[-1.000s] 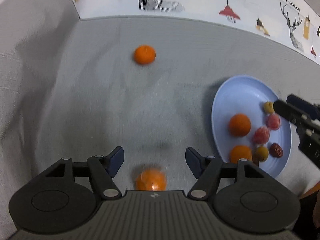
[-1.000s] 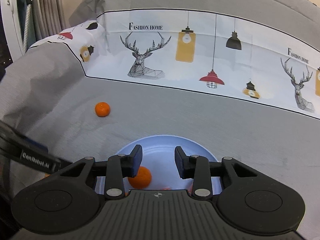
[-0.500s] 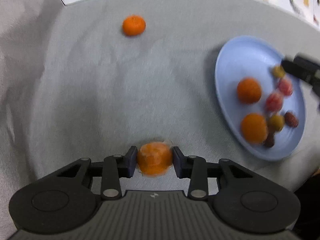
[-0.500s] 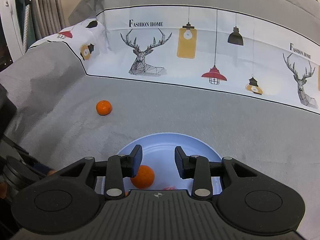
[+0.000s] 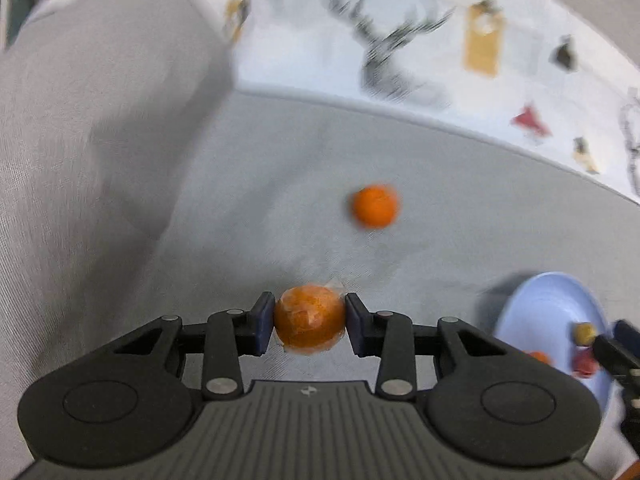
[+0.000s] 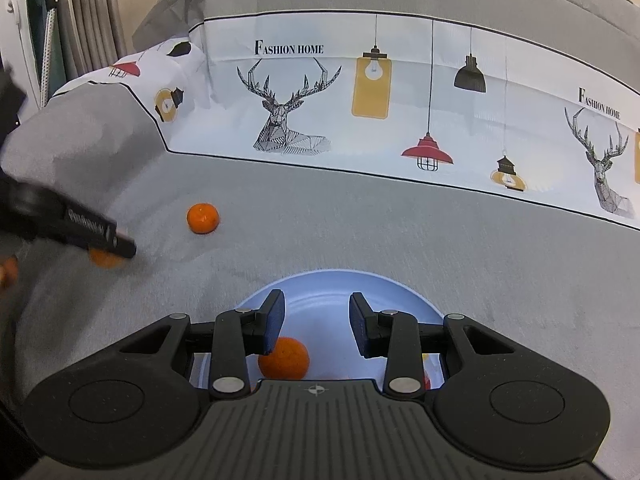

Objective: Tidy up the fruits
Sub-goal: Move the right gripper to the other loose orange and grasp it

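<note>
Grey counter (image 6: 440, 240): several fruits are plated (image 6: 320, 292). One mandarin (image 5: 310, 320) is clenched in left tongs (image 5: 310, 322); another (image 6: 203, 218) remains beyond the plate. Right tongs (image 6: 317, 326) are held empty, part-open.

Grey cloth (image 6: 440, 240): woven, matt, creased towards the left edge. Printed cloth panel (image 6: 400, 100): smooth, matt white ground with deer and lamp prints, along the far edge. Plate (image 6: 320, 292): pale blue, smooth, faint sheen, looks plastic. Mandarin (image 5: 309, 322): orange, dimpled peel under crinkled clear film. Second mandarin (image 6: 203, 218): bare, dull pitted peel. Gripper fingers (image 6: 276, 320): matt black plastic, dark blue pads, silver metal pins.
</note>
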A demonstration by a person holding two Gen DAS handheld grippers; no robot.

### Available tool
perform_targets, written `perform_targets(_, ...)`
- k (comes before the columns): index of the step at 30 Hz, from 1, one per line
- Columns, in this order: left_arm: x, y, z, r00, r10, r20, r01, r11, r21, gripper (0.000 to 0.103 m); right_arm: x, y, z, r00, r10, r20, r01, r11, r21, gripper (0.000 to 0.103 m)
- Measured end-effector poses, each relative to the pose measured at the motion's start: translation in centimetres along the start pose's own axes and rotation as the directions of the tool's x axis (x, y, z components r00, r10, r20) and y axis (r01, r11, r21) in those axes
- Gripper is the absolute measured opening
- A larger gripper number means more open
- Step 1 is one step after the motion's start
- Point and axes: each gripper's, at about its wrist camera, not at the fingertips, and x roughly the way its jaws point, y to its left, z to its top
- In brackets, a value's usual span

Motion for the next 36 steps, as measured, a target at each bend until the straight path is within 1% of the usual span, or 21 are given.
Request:
perform_targets(1, 0.9, 0.4, -0.1, 0.999, -0.018, -0.044, 0.017, 0.999, -0.033, 0.042, 0.0, 0.0, 0.1, 1.0, 0.001, 0.004, -0.001, 1.0, 0.002, 0.038)
perform_targets(3, 1.6, 1.0, -0.3, 0.994, -0.066, -0.088, 0.06, 0.996, -0.069, 0.042, 0.0, 0.3, 0.3, 1.0, 0.01, 0.015, -0.01, 1.0, 0.001, 0.038)
perform_targets(6, 1.9, 0.9, -0.4, 0.993, -0.042, -0.107, 0.036, 0.998, -0.054, 0.042, 0.1, 0.9, 0.8, 0.999, 0.03, 0.04, -0.03, 1.0, -0.008, 0.038)
perform_targets(10, 2.2, 0.1, -0.6, 0.994, -0.01, -0.108, 0.011, 1.0, 0.001, 0.042, 1.1, 2.0, 1.5, 0.997, 0.063, 0.053, -0.062, 0.998, -0.016, 0.038)
perform_targets(15, 2.3, -0.5, -0.6, 0.994, 0.007, -0.106, -0.004, 1.0, 0.03, 0.042, 3.5, 3.8, 2.4, 0.994, 0.092, 0.053, -0.091, 0.996, -0.021, 0.038)
perform_targets(17, 2.6, -0.5, -0.5, 0.994, 0.008, -0.107, -0.005, 0.999, 0.034, 0.042, 4.5, 4.3, 2.9, 0.993, 0.101, 0.054, -0.1, 0.995, -0.017, 0.04)
perform_targets(19, 2.6, -0.6, -0.6, 0.994, 0.013, -0.105, -0.009, 0.999, 0.04, 0.042, 5.6, 4.8, 3.4, 0.992, 0.11, 0.058, -0.11, 0.994, -0.008, 0.046)
perform_targets(21, 2.6, -0.3, -0.5, 0.995, 0.007, -0.098, -0.005, 1.0, 0.02, 0.042, 6.6, 5.2, 3.9, 0.99, 0.127, 0.059, -0.127, 0.992, 0.001, 0.049)
perform_targets(23, 2.6, 0.0, -0.3, 0.996, 0.035, -0.079, -0.035, 0.999, -0.007, 0.042, 7.6, 5.9, 4.4, 0.987, 0.15, 0.055, -0.151, 0.989, 0.001, 0.05)
perform_targets(25, 2.4, 0.6, -0.1, 0.996, 0.07, -0.059, -0.072, 0.997, -0.032, 0.042, 8.6, 6.6, 4.8, 0.983, 0.176, 0.049, -0.176, 0.984, -0.008, 0.056)
perform_targets(27, 2.5, 1.1, 0.0, 0.994, 0.089, -0.058, -0.092, 0.994, -0.058, 0.042, 9.7, 7.5, 5.1, 0.978, 0.207, 0.028, -0.207, 0.978, -0.025, 0.063)
perform_targets(30, 2.6, 1.5, 0.1, 0.991, 0.117, -0.058, -0.122, 0.989, -0.087, 0.041, 11.3, 9.0, 5.5, 0.977, 0.214, 0.012, -0.213, 0.975, -0.07, 0.065)
perform_targets(32, 2.6, 1.7, 0.2, 0.989, 0.138, -0.053, -0.143, 0.985, -0.101, 0.042, 12.4, 9.4, 5.8, 0.976, 0.217, 0.0, -0.216, 0.974, -0.066, 0.066)
perform_targets(36, 2.9, 1.4, 0.3, 0.987, 0.147, -0.061, -0.152, 0.984, -0.097, 0.042, 14.6, 10.0, 6.3, 0.975, 0.221, -0.031, -0.223, 0.973, -0.061, 0.069)
